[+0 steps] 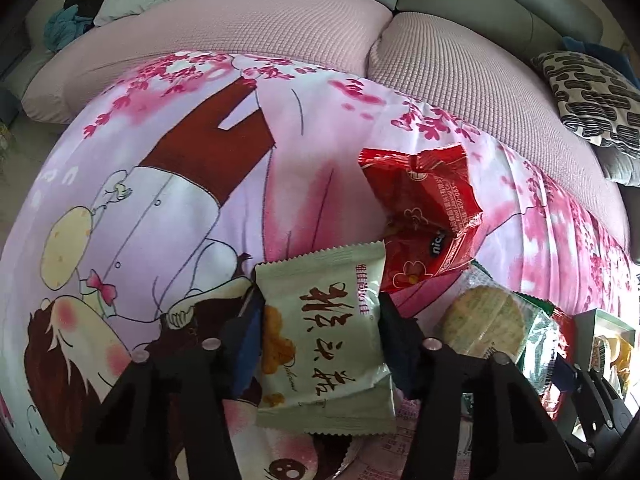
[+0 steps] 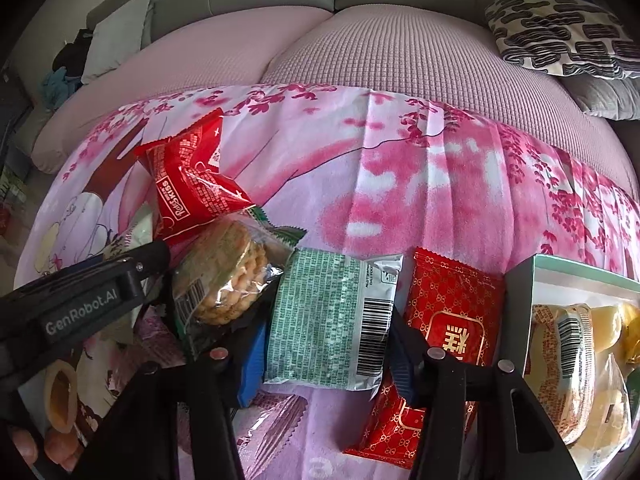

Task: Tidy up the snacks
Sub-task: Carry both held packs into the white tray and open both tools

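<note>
Looking along my right gripper [image 2: 326, 330], I see its fingers pinching a green-printed packet [image 2: 332, 320] with a barcode, held just above the cloth. To its right stands an open box [image 2: 520, 280] with a pale green rim; inside lie several wrapped snacks, one orange-printed with a barcode and some yellowish ones, though the frame edge cuts the box off and I cannot count them. A red patterned packet [image 2: 452, 300] lies between the box and my held packet, partly hidden behind the gripper finger. My left gripper [image 1: 320, 332] has its fingers closed on a pale green packet [image 1: 324, 340] with large brown characters. Beyond it a red wrapper [image 1: 420, 216] rests on the cloth, and a clear packet of round biscuits [image 1: 484, 316] lies to the right. Other wrappers lower in the right view are half covered and hard to make out. Everything sits on a pink cartoon-print cloth [image 1: 160, 184] with blossom pattern, spread before a sofa with pink textured cushions [image 1: 240, 24]; a black-and-white patterned pillow [image 2: 560, 36] sits at the far right.
</note>
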A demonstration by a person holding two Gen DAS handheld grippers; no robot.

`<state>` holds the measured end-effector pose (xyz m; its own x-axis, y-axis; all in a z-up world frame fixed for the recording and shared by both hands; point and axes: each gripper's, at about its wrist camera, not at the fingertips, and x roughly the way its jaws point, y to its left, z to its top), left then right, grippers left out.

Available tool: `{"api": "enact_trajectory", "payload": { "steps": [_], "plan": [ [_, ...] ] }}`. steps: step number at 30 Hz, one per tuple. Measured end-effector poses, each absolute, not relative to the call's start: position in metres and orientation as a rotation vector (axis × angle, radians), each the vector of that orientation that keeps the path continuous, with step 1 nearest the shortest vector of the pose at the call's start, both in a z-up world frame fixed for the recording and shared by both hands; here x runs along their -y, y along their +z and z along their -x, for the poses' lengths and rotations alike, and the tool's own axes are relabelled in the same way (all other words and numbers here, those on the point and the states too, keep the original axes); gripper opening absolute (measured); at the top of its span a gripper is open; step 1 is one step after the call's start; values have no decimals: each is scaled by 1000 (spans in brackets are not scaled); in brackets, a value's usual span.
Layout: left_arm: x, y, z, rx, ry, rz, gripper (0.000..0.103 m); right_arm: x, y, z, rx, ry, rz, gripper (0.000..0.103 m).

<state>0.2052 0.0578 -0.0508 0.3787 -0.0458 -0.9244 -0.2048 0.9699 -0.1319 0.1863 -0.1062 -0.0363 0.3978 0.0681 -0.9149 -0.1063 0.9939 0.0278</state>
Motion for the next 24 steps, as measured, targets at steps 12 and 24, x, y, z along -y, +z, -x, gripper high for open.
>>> {"api": "enact_trajectory", "payload": {
  "steps": [12, 24],
  "plan": [
    [-59, -38, -198, -1162, 105, 256, 54, 110, -26, -180, -1134, 98, 19, 52],
    [-54, -4, -185, -1107, 82, 241, 54, 120, 7, -164, -1077, 77, 1, 52]
  ]
}}
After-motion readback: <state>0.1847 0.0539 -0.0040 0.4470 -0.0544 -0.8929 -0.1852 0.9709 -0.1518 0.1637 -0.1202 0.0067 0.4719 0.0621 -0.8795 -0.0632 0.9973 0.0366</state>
